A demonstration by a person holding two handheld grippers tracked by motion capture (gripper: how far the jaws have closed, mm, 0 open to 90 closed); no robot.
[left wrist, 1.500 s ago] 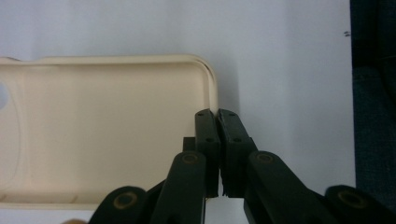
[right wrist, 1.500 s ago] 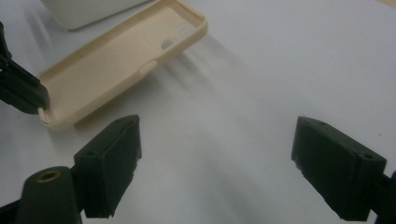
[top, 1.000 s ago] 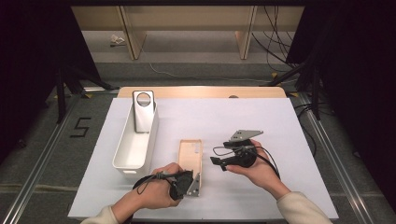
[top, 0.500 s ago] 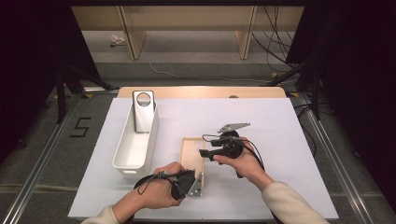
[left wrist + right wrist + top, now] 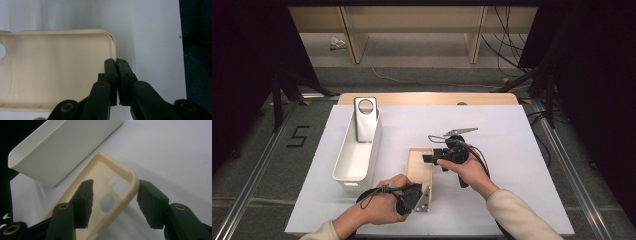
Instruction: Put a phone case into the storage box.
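A cream phone case (image 5: 419,167) lies inner side up on the white table top, camera holes at its far end. My left gripper (image 5: 417,200) is at its near end. In the left gripper view the gripper (image 5: 116,62) is shut on the thin side wall of the case (image 5: 55,70). My right gripper (image 5: 428,159) reaches in from the right at the far end. In the right gripper view the gripper (image 5: 115,187) straddles the far corner of the case (image 5: 98,171), one pad inside, one just outside the wall. Its jaws have just been closing and stand open.
A long white bin (image 5: 357,150) stands left of the case, also in the right gripper view as the bin (image 5: 57,150). A grey upright piece with a round hole (image 5: 365,117) leans at its far end. The white table top (image 5: 512,140) stretches to the right.
My right hand has moved left to the far end of the phone case, and its jaws have narrowed around that corner. The left hand has kept still.
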